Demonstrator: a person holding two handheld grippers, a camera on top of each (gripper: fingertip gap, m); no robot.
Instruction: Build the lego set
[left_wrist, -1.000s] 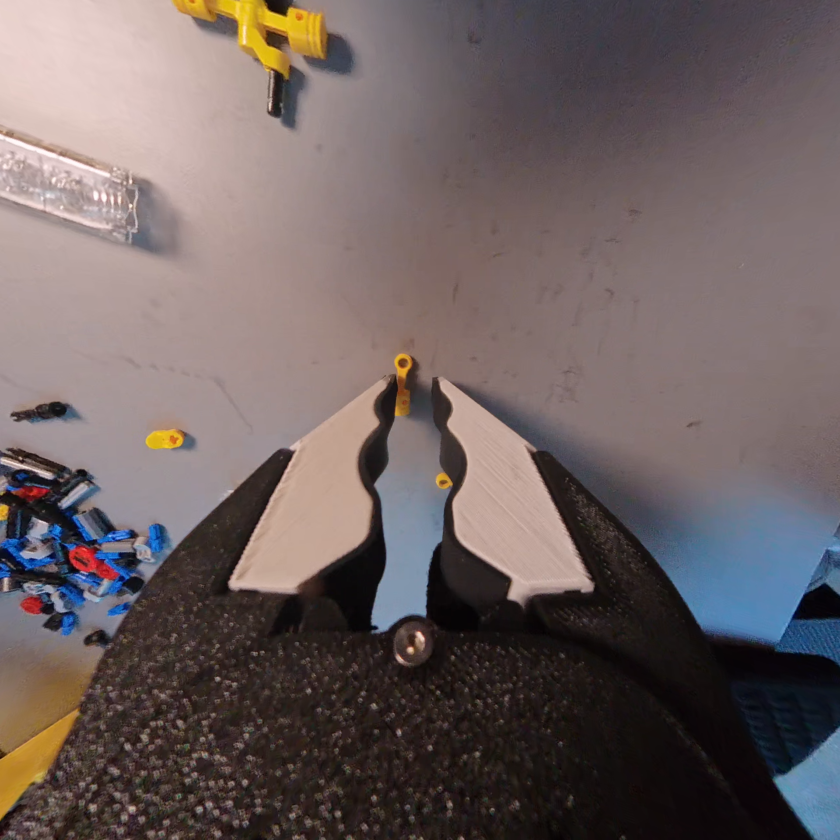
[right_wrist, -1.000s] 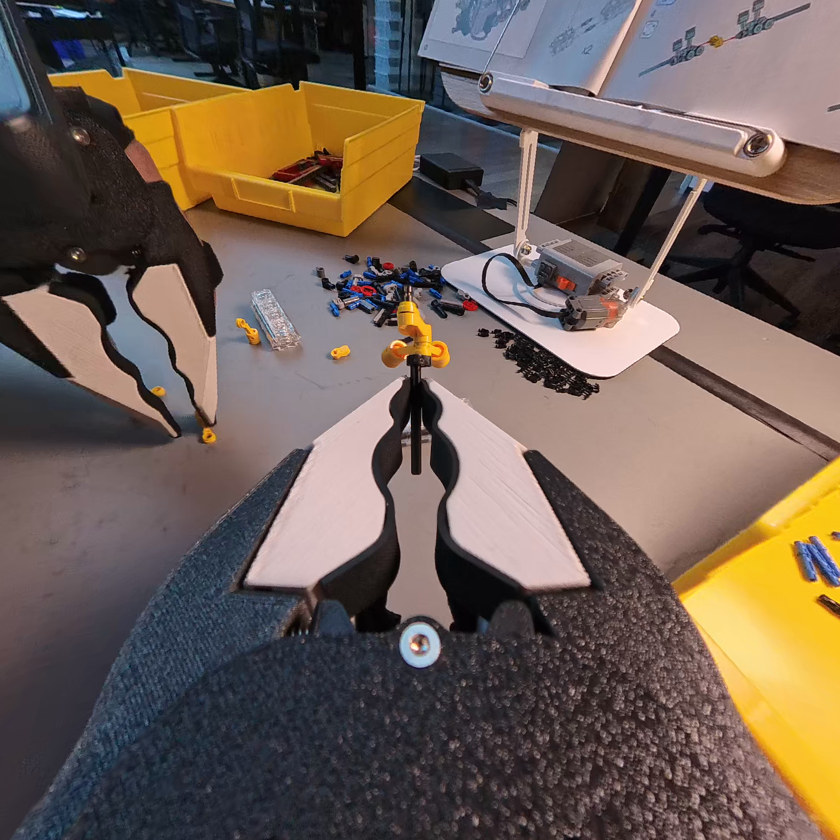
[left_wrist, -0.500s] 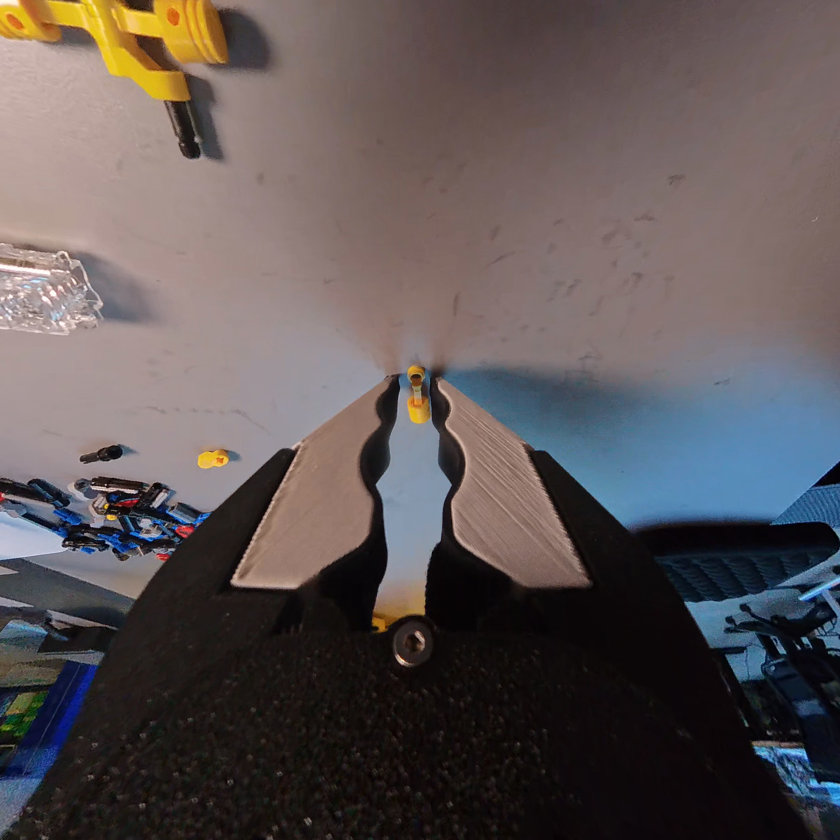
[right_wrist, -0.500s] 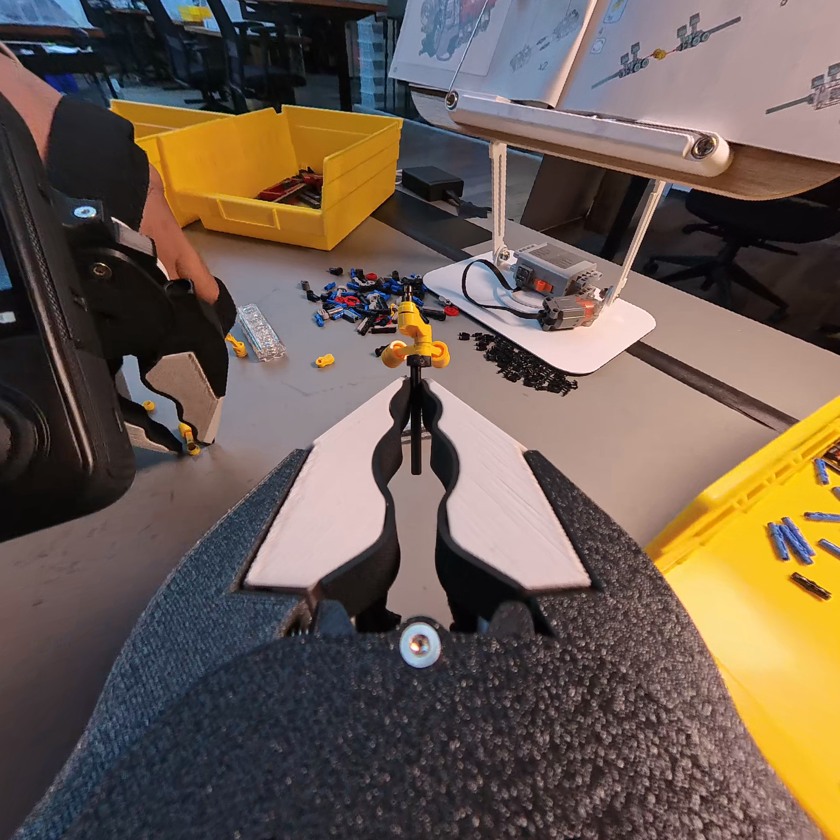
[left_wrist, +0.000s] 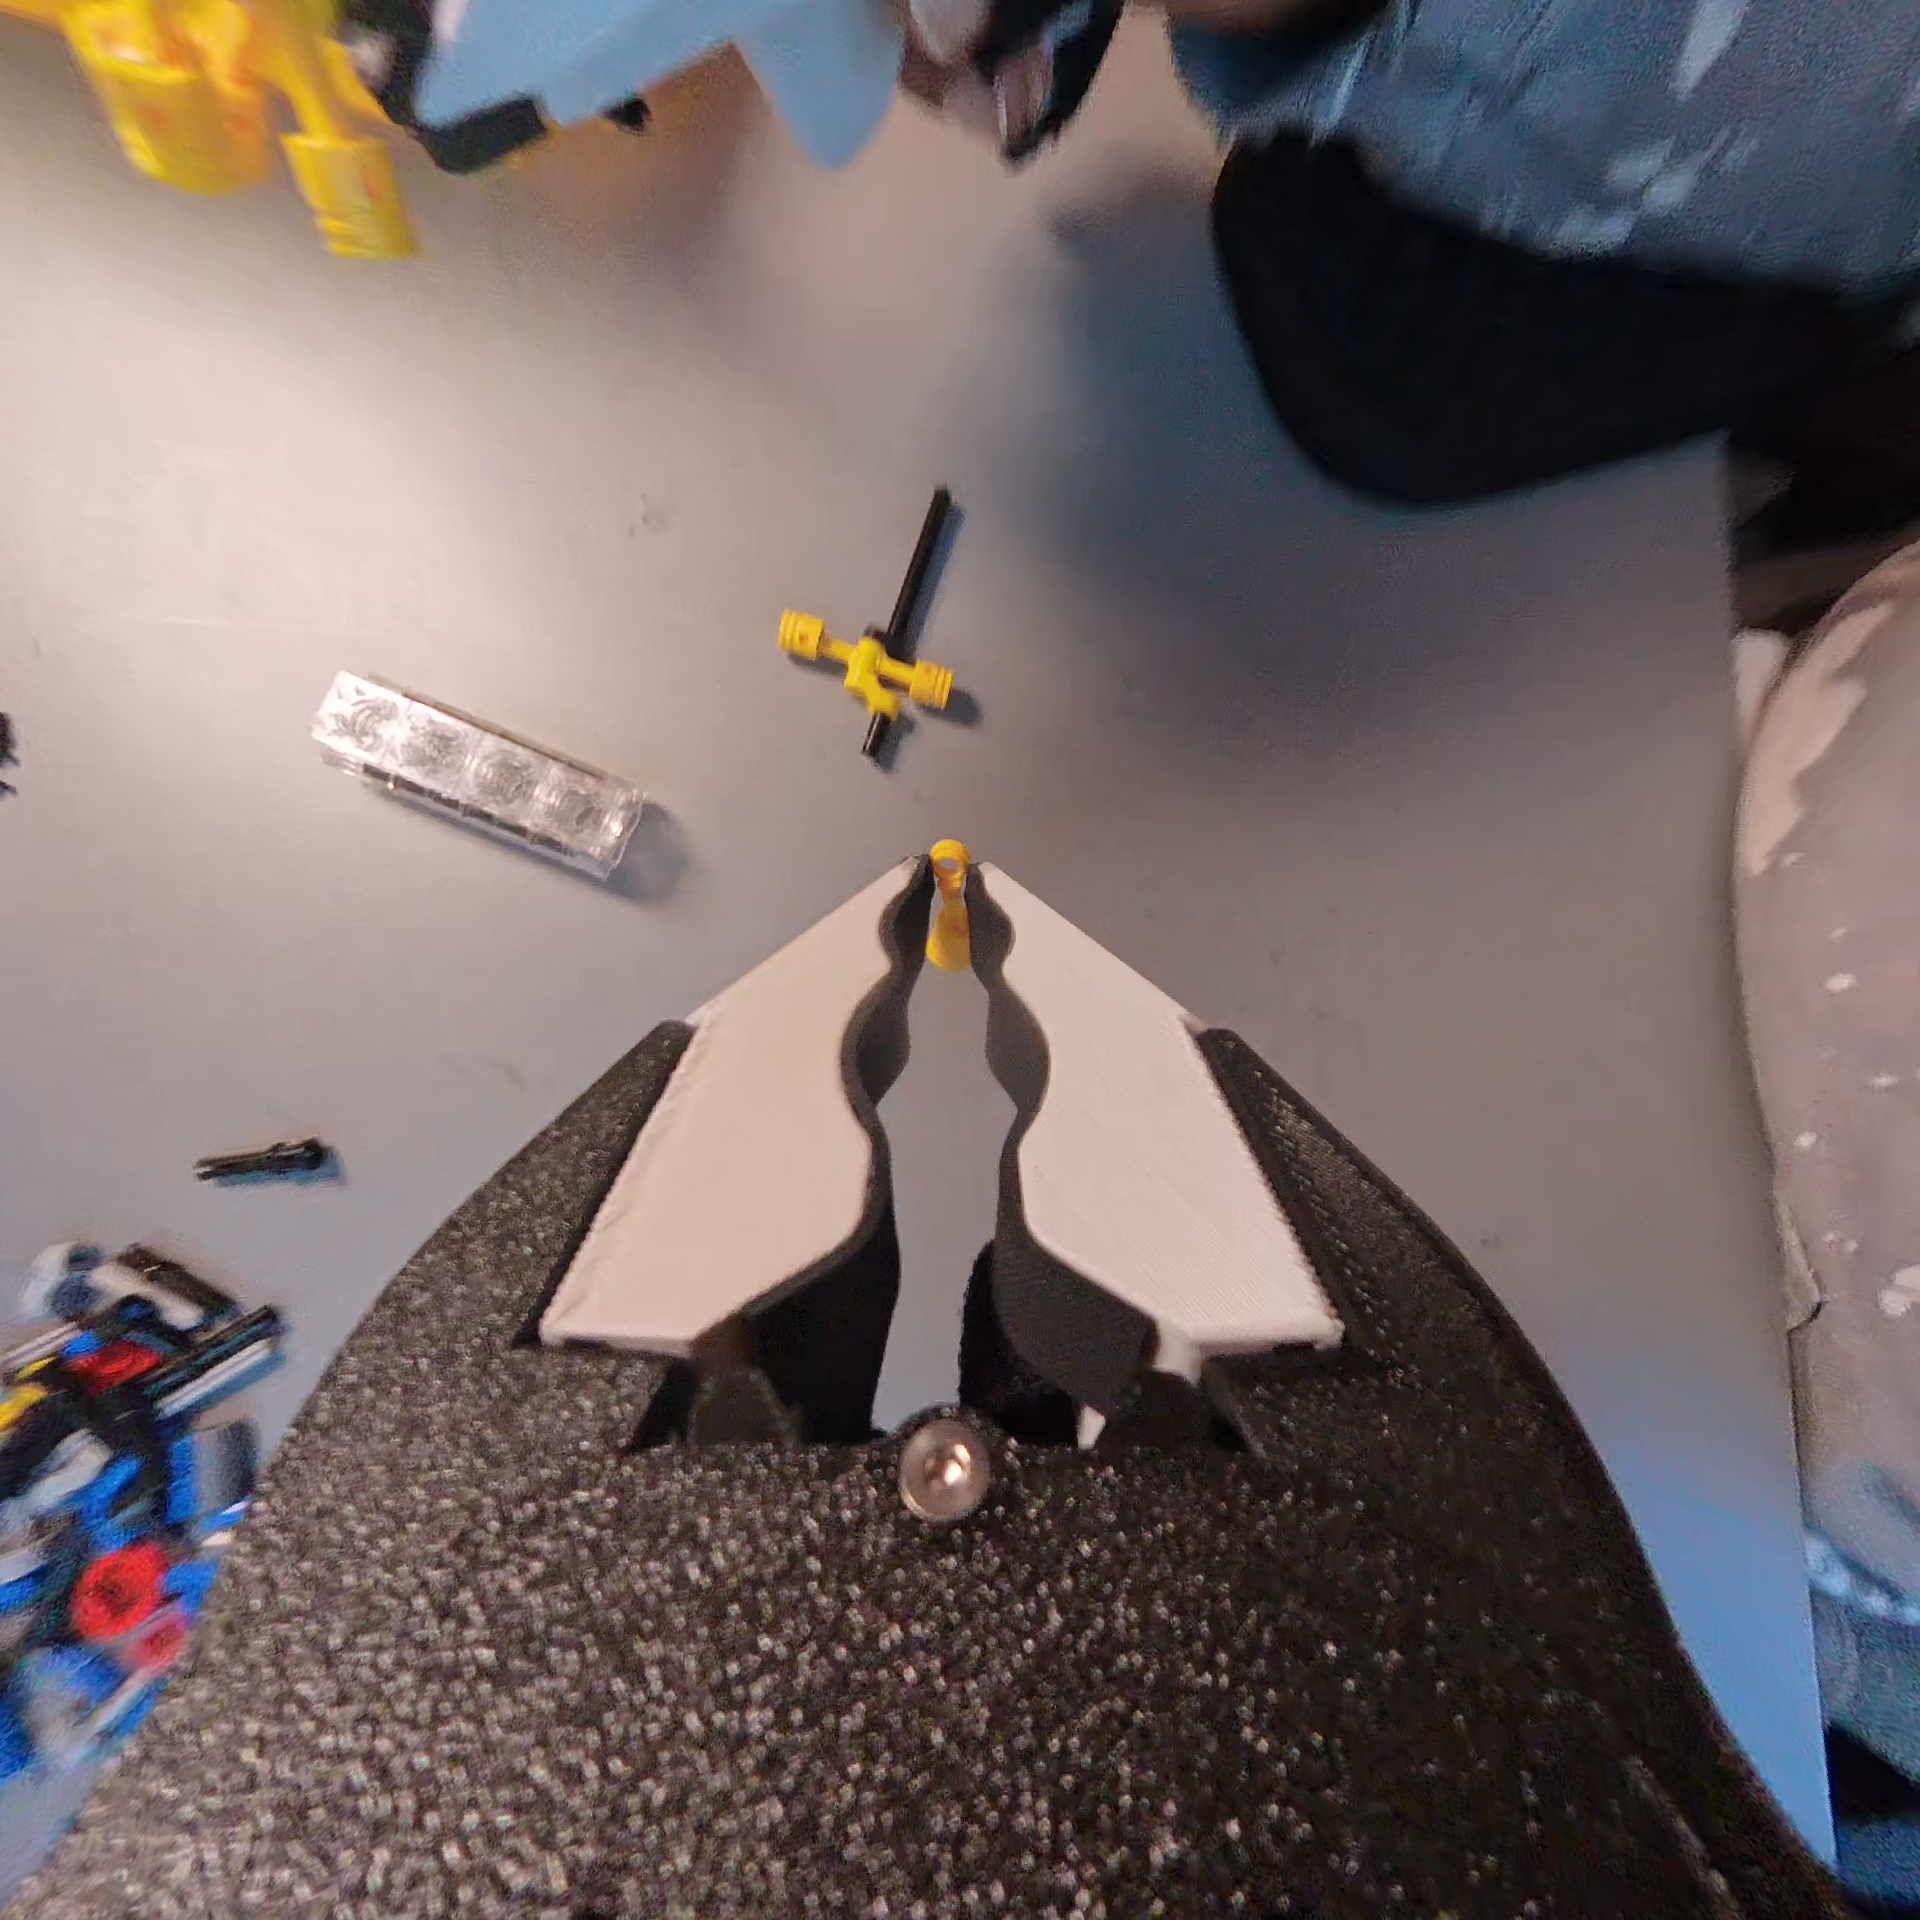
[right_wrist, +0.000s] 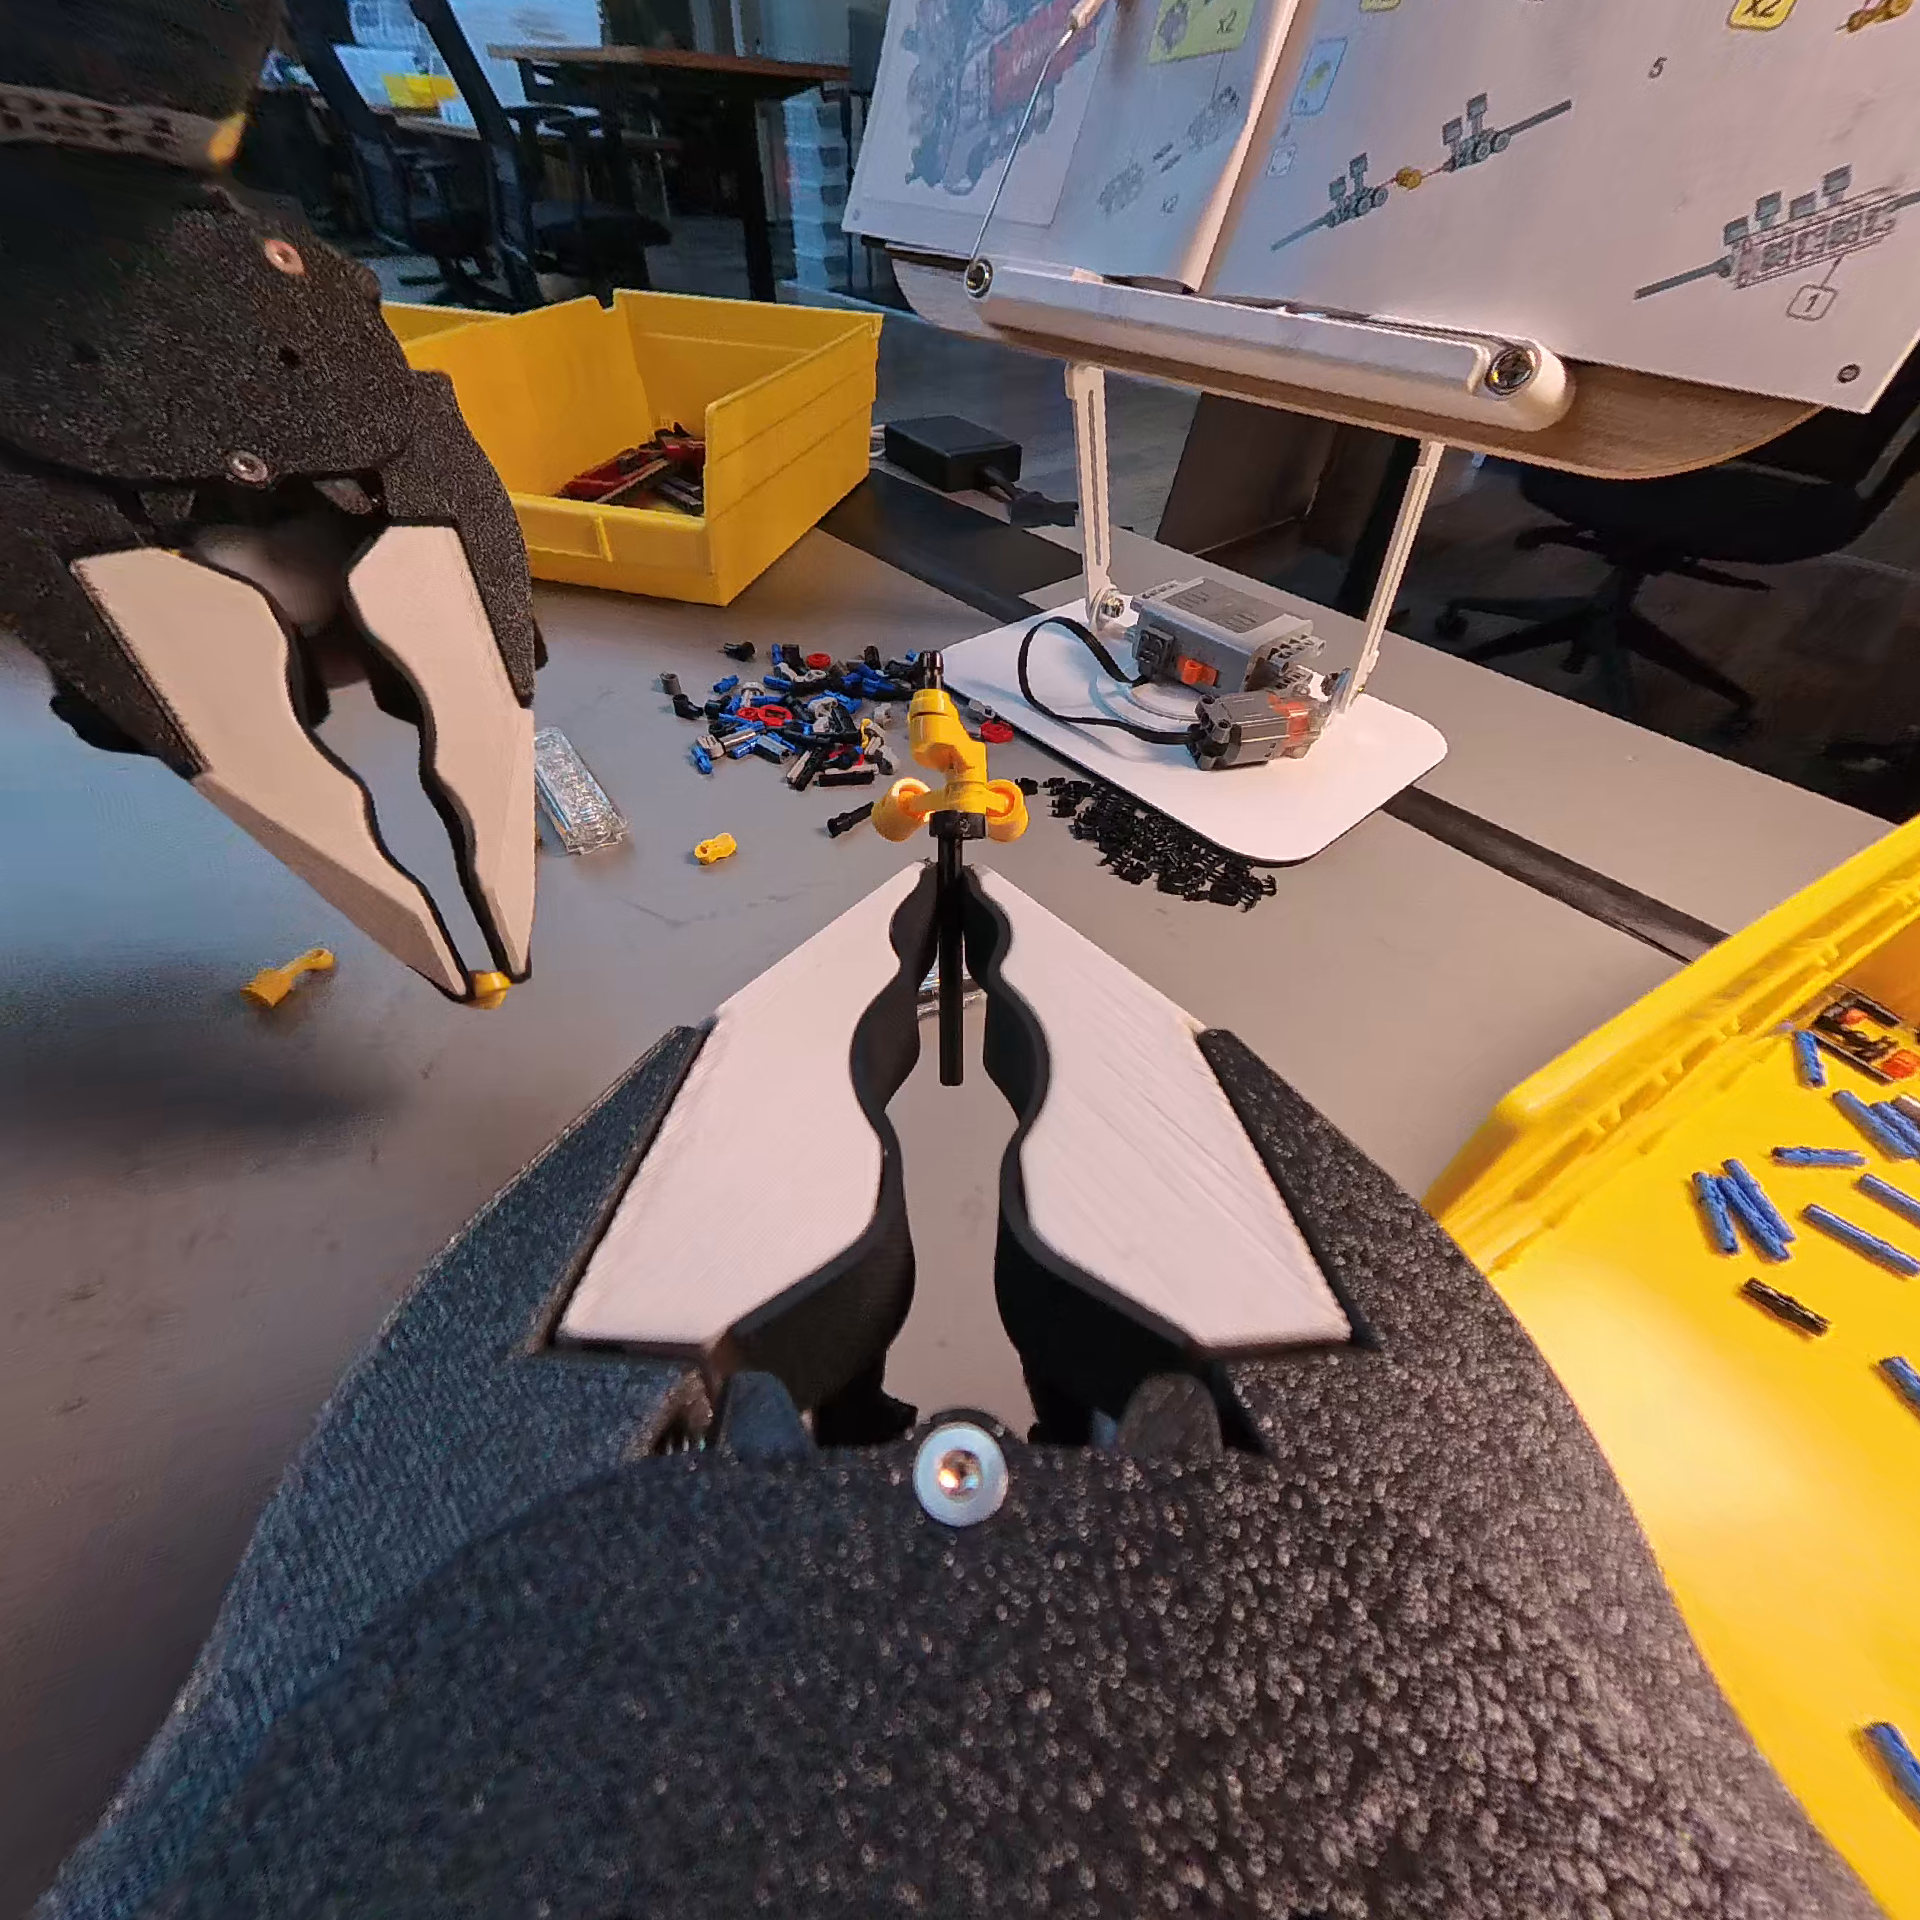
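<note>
My left gripper (left_wrist: 948, 868) is shut on a small yellow connector piece (left_wrist: 948, 914) and holds it above the grey table. It also shows in the right wrist view (right_wrist: 486, 977), at the left, with the yellow piece at its tips. My right gripper (right_wrist: 948, 868) is shut on a black axle (right_wrist: 948, 966) that carries a yellow piston assembly (right_wrist: 951, 774) at its far end. This held assembly appears blurred at the top left of the left wrist view (left_wrist: 249, 135). A second yellow piston assembly on a black axle (left_wrist: 868, 665) lies on the table.
A clear brick (left_wrist: 478, 790) and a black pin (left_wrist: 260, 1158) lie on the table. A pile of blue, red and black parts (right_wrist: 800, 717), black pins (right_wrist: 1153, 842), a white stand base with a motor (right_wrist: 1247, 707), yellow bins (right_wrist: 707, 436) (right_wrist: 1704, 1351) and an instruction booklet (right_wrist: 1455, 156) surround the work area. The tips of one gripper are about 12 cm away from the tips of the other. My left tips are roughly 10 cm from the clear brick (left_wrist: 478, 790).
My left gripper closed on the small yellow piece and lifted it off the table. My right gripper, still holding the axle, has come closer to the left one.
</note>
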